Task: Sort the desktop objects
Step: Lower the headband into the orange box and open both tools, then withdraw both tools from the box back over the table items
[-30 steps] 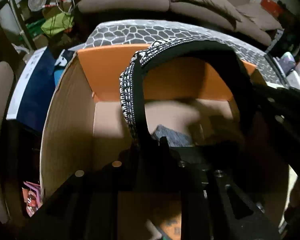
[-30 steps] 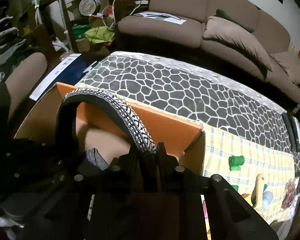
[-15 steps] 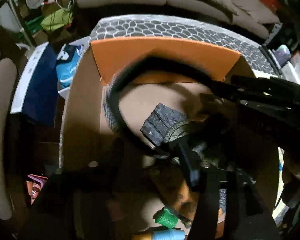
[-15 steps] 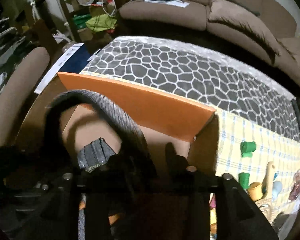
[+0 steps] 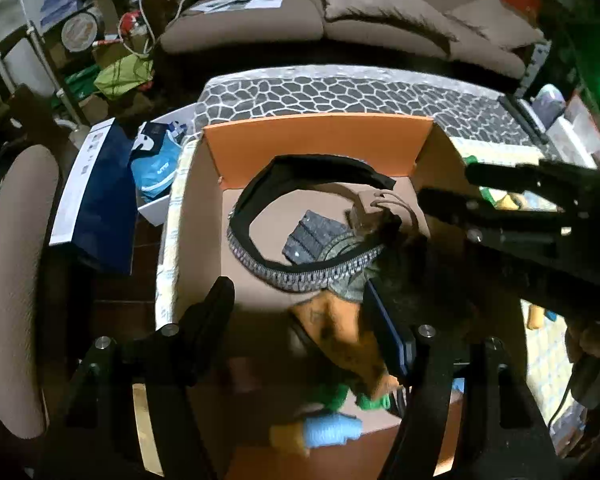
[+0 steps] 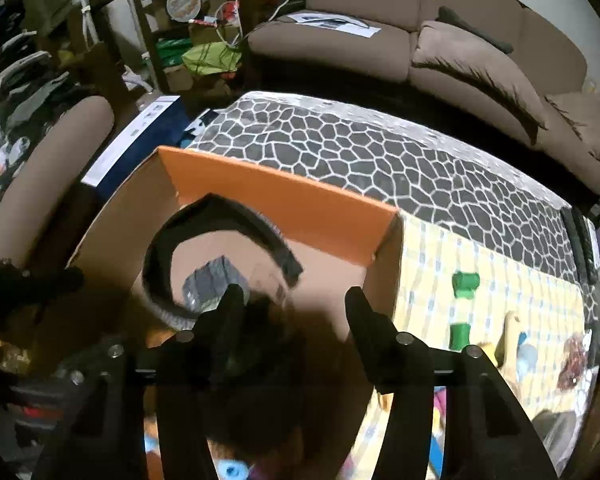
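Cardboard box (image 5: 196, 208) below me now holds the black belt (image 5: 260, 264), which both my left gripper (image 5: 300, 304) and right gripper (image 6: 296, 304) have just been opening to let go, jaws now wide and empty, while beyond the box green spools (image 6: 465, 282) wait on the checked cloth (image 6: 500, 288).

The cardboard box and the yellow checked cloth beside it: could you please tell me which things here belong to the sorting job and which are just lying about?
Part of the job:
- open cardboard box with orange flap
- black studded belt lying inside it
- green thread spools on the yellow checked cloth
- blue thread spool in the box

Just lying about:
- brown sofa
- papers on it
- dark blue flat box
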The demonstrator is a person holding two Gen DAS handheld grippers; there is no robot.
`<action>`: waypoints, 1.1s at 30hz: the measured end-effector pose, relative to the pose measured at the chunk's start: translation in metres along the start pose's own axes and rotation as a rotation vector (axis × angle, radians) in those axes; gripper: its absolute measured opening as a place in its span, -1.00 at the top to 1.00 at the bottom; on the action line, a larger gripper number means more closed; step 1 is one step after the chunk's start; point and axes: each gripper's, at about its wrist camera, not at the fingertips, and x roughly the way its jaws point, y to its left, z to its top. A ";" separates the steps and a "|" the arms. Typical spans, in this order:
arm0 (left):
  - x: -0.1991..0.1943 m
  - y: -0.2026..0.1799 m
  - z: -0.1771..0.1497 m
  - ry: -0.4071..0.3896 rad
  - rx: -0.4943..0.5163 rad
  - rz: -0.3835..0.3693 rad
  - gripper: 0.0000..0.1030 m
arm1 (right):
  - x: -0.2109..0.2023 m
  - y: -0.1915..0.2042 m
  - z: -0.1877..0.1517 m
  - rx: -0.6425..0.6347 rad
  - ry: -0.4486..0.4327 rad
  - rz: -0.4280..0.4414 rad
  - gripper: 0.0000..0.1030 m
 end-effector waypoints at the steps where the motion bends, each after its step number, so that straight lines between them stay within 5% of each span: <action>1: -0.004 0.001 -0.002 -0.003 -0.005 0.000 -0.38 | -0.004 0.002 -0.003 -0.002 -0.001 0.001 -0.13; 3: -0.013 0.006 -0.007 -0.015 -0.021 -0.007 -0.62 | -0.012 0.004 -0.009 -0.009 -0.002 0.001 -0.21; 7: -0.030 0.012 -0.020 -0.053 -0.064 -0.013 -0.75 | -0.029 0.006 -0.026 -0.007 -0.007 0.001 -0.50; 14: -0.058 0.013 -0.053 -0.098 -0.144 -0.068 -0.97 | -0.064 0.010 -0.054 0.004 -0.037 -0.018 -0.68; 16: -0.064 0.012 -0.058 -0.106 -0.163 -0.068 -0.99 | -0.075 0.010 -0.063 0.009 -0.053 -0.032 -0.97; 33: -0.155 -0.031 -0.112 -0.243 -0.119 -0.059 -1.00 | -0.173 0.024 -0.139 0.050 -0.153 -0.083 -0.99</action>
